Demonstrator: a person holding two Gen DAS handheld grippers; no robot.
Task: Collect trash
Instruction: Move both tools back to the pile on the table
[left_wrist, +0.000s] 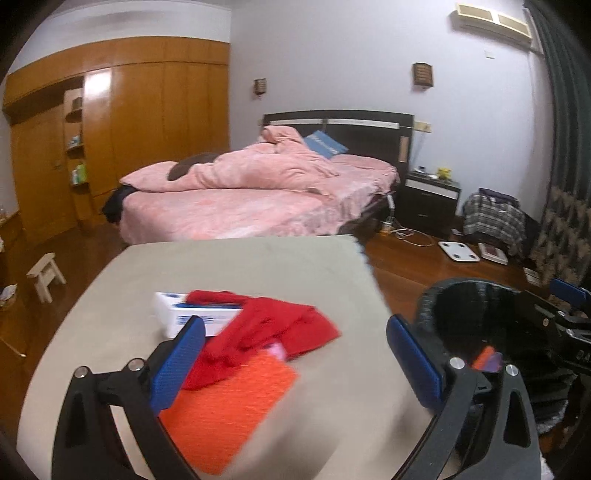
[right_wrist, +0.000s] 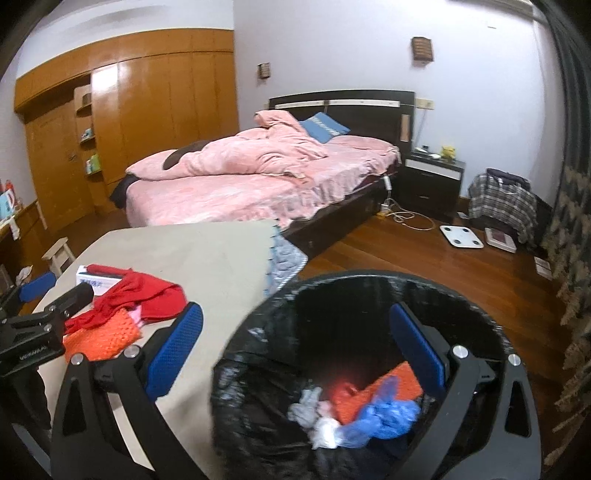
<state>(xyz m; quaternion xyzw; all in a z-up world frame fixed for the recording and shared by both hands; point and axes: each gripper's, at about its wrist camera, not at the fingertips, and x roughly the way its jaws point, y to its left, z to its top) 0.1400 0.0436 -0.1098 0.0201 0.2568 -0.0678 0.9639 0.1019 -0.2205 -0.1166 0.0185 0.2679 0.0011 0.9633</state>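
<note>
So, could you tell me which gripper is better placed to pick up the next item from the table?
Left: the left gripper hangs open over the red cloth; the right gripper is over the bin.

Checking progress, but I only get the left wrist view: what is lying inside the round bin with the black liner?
Observer: An orange knitted piece, a crumpled blue plastic bag and a white wad lie in the round bin with the black liner.
Operator: Is the right gripper carrying anything?
Observer: No. The right gripper is open above the bin's mouth, with nothing between its fingers.
</note>
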